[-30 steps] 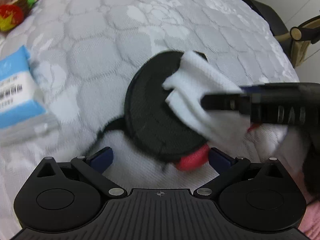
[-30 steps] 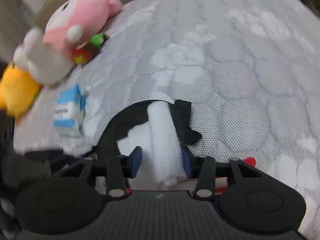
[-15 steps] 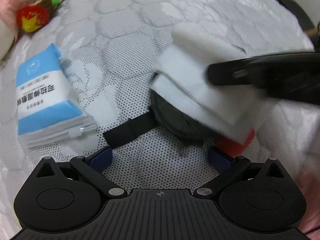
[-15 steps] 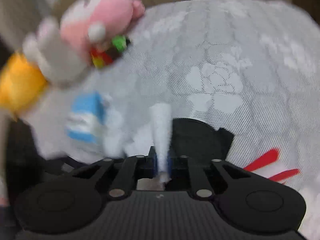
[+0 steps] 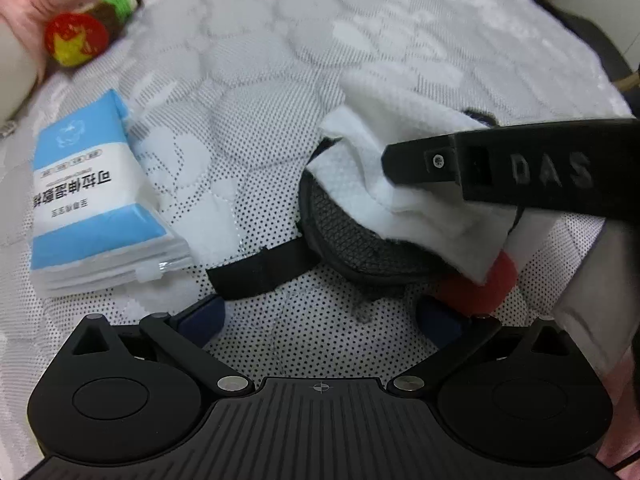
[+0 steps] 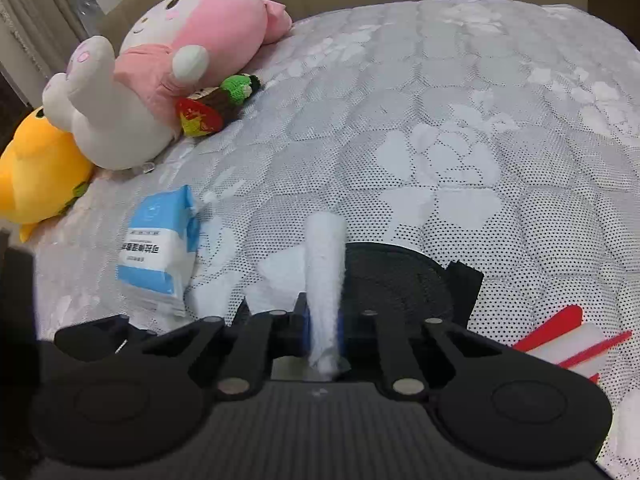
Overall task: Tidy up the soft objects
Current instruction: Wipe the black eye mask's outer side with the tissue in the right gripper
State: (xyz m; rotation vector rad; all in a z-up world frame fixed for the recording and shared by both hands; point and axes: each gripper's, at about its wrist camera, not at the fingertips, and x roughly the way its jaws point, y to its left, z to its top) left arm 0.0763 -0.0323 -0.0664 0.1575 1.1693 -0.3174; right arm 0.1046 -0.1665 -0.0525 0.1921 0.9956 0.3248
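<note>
Two grippers were seen above a grey quilted mattress (image 6: 460, 92), its cover stitched in hexagons with pale woven flowers and a dotted mesh. At the far left a pink and white plush toy (image 6: 180, 52) was lying against a yellow plush (image 6: 36, 176), with a small crocheted toy (image 6: 218, 106) of red, brown and green tucked just beside it. Nearer, a blue and white soft packet (image 5: 88, 200) with printed characters was resting flat on the mattress. A round black mesh pad (image 5: 360, 232) with a flat black strap (image 5: 256, 268) was lying near the middle, and a red and white item (image 6: 568, 340) was glimpsed at the right edge; what it was could not be told. The white folded cloth (image 5: 400, 184) was held partly over the black pad, pinched along its folded edge by the right gripper (image 6: 324, 332), whose jaws were closed tightly on it. The left gripper (image 5: 320, 316) was hovering with jaws spread wide and nothing between them. The cloth was judged light, limp and fluffy, apt to sag and unfold where unsupported, not fragile and not slippery; a grip across the thick folded edge, as taken, was thought soundest, with the free corner offered to the left gripper if the layers were to be kept together.
</note>
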